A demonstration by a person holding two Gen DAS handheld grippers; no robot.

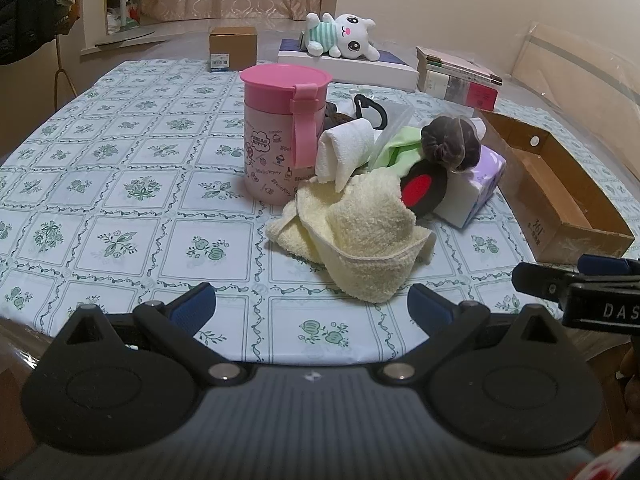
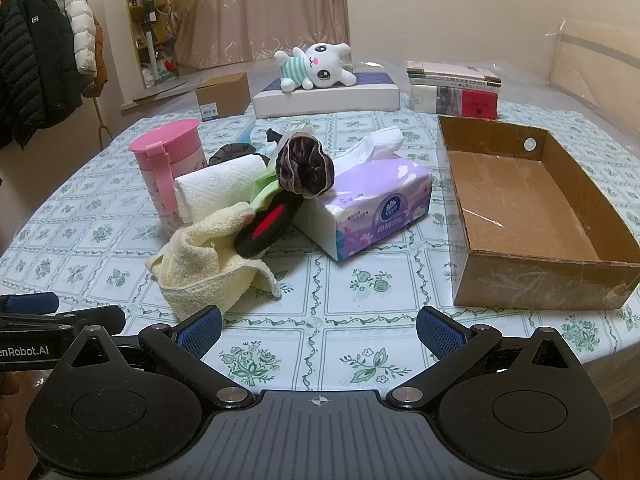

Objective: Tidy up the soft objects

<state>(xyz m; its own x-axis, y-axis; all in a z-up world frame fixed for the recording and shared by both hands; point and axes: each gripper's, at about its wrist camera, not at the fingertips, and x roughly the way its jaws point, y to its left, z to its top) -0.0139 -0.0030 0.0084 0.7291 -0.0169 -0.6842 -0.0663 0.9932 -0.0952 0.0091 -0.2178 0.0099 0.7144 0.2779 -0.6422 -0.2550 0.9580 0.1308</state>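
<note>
Nothing's sorted yet: cardboard box [image 2: 520,208] sits empty, the yellow towel [image 2: 208,264] pile left of it untouched, both tongs [image 1: 312,304] [image 2: 320,330] open.

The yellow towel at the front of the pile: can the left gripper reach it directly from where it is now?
Probably yes. The yellow towel lies nearest the open left gripper, at the pile's front edge, with only bare tablecloth between them. Nothing rests on its front fold.
</note>
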